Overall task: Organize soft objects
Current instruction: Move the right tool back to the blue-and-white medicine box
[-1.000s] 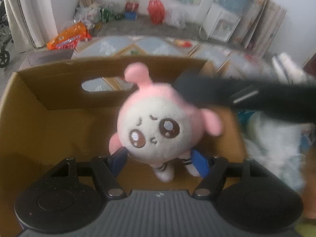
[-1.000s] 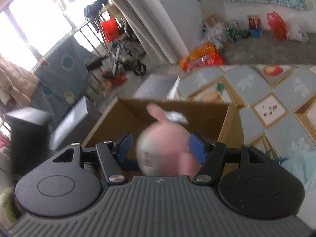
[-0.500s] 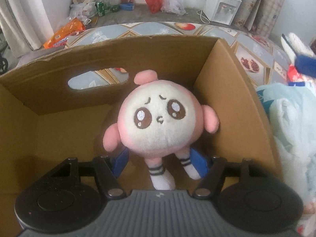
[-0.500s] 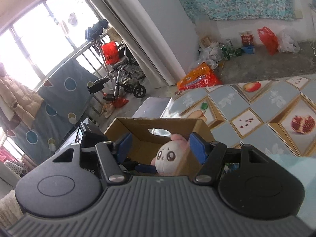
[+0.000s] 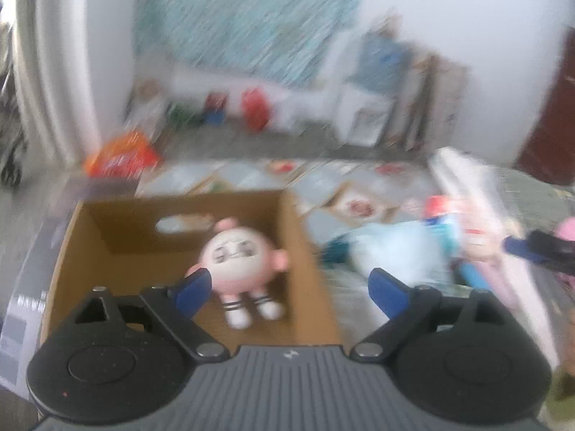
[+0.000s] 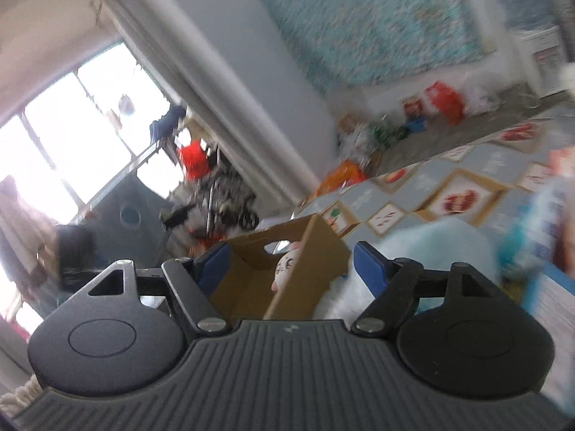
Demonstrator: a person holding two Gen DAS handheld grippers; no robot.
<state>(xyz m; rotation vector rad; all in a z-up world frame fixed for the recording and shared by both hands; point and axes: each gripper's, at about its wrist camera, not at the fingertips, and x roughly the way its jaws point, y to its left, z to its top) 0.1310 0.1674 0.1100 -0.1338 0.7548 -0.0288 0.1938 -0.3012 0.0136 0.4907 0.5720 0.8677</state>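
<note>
Left gripper (image 5: 289, 289) has let go & backed away since 0.5 s ago, jaws now spread wide w/ nothing between. Cardboard box (image 5: 305, 251) sits on patterned mat; pink plush doll (image 5: 239, 255) lies inside, near its back wall. Right gripper (image 6: 287, 264) also spread, empty.

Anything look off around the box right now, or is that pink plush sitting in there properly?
Nothing stands out. The pink plush lies face up inside the cardboard box, free of both grippers. The left gripper is open above it. The pale blue soft toy remains outside the box.
</note>
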